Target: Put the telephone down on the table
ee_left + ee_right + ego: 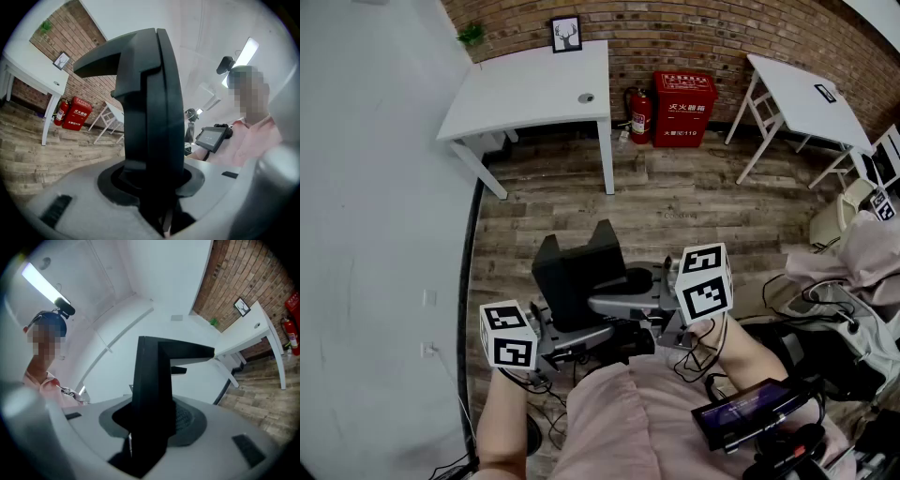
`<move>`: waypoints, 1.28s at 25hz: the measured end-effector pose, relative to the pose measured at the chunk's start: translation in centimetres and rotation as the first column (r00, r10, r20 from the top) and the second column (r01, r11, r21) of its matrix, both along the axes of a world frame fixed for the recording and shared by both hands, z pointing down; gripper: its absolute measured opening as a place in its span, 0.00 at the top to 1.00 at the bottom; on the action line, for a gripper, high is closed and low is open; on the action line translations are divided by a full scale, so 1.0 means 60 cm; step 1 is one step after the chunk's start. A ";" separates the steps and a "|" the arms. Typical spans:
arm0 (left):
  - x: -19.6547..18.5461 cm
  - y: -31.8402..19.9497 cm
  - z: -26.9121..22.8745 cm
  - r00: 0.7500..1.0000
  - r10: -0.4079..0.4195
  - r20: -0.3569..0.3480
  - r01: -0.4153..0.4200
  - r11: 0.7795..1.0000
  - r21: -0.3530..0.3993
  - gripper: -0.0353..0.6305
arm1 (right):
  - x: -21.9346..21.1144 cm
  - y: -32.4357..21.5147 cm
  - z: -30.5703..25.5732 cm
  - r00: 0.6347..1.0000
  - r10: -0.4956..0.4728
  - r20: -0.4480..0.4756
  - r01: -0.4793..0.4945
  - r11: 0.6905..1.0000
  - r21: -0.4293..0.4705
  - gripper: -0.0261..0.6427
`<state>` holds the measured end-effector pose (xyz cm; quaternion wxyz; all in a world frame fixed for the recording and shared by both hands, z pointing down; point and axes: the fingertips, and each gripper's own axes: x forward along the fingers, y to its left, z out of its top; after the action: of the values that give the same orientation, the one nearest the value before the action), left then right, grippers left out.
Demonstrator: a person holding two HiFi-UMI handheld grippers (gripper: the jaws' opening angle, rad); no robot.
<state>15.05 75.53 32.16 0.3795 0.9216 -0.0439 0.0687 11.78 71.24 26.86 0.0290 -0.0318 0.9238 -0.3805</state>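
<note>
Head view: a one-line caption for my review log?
The left gripper and right gripper hold the telephone between them above the wooden floor, white table ahead.

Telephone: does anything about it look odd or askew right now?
Nothing looks damaged or spilled. The telephone is held in the air over the wooden floor, between the left gripper and the right gripper. Its black body is tipped up on edge rather than lying flat. The white table is well ahead.
</note>
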 end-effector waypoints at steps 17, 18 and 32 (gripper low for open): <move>0.045 0.012 -0.005 0.999 -0.047 -0.008 0.047 0.999 -0.005 0.70 | 0.041 0.015 -0.001 0.999 -0.039 0.007 0.039 0.999 -0.012 0.72; 0.046 0.014 -0.001 0.999 -0.050 -0.006 0.050 0.999 -0.003 0.70 | 0.042 0.017 0.001 0.999 -0.044 0.006 0.044 0.999 -0.011 0.72; 0.045 -0.042 0.036 0.996 -0.082 -0.020 0.082 0.996 -0.038 0.70 | 0.037 -0.041 0.041 0.998 -0.067 -0.010 0.067 0.997 -0.036 0.72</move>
<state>17.76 73.00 34.31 0.3997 0.9124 -0.0763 0.0440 14.02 68.80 29.34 0.0104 -0.0036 0.9175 -0.3975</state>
